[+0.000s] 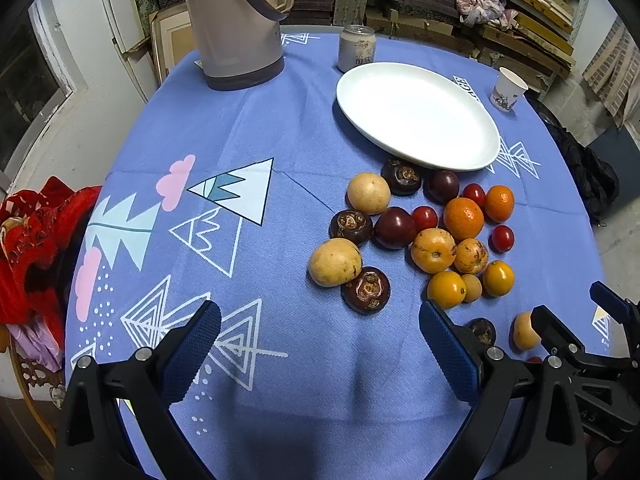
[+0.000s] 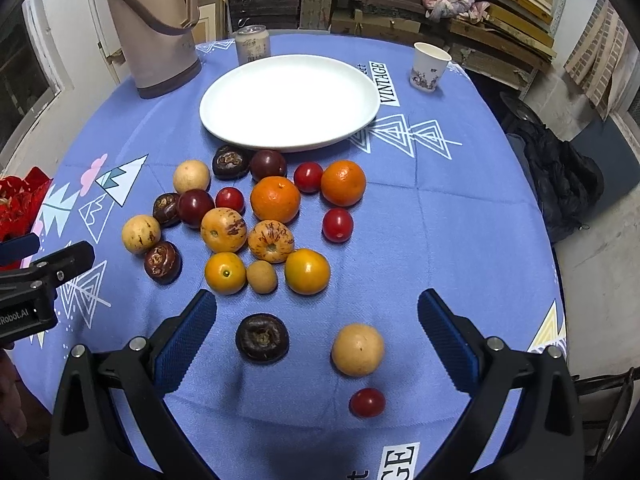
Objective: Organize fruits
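plate: empty, behind fruit pile
right gripper: jaws spread, dark fruit and tan fruit between
left gripper: jaws spread, empty
tip: centre on one fruit, squeeze gently

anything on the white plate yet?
Nothing: the white plate is bare in both views. All fruit lies on the tablecloth in front of it. Under the plate is hidden.
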{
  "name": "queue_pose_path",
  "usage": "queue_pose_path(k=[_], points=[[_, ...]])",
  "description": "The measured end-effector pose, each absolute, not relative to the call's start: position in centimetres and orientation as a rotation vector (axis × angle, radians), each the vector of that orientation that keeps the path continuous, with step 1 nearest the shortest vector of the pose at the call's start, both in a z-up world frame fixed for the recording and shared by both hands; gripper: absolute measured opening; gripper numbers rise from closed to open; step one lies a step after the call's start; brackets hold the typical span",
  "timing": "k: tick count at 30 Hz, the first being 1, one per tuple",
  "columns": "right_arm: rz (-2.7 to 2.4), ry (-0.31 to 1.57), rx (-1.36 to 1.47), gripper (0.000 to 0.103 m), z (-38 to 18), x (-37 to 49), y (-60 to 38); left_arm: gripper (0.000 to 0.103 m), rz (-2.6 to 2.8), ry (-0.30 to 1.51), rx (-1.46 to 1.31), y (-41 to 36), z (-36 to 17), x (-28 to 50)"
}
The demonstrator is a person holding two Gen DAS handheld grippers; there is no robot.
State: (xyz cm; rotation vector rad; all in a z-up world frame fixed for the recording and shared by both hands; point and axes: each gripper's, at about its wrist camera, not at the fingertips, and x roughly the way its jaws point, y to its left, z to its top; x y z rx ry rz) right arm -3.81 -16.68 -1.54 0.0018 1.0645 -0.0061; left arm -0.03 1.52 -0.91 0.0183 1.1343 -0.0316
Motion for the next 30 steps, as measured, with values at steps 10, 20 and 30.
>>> queue_pose_path(k=[10, 20, 30], points=[[-0.029, 1.044, -0.002, 0.099, -0.9, -5.6, -17.0, 0.099, -0.04, 1.127, 0.008, 1.9, -0.4, -0.9], [-0.03, 1.037, 0.01, 0.099, -0.9, -6.6, -17.2, 0.099, -0.055, 1.126, 0.019, 1.7, -0.3, -1.3], [-0.024, 1.053, -0.016, 0.099, -2.3, -7.4, -18.0, 0.099, -0.074, 1.137, 0.023, 1.6, -0.9, -1.2]])
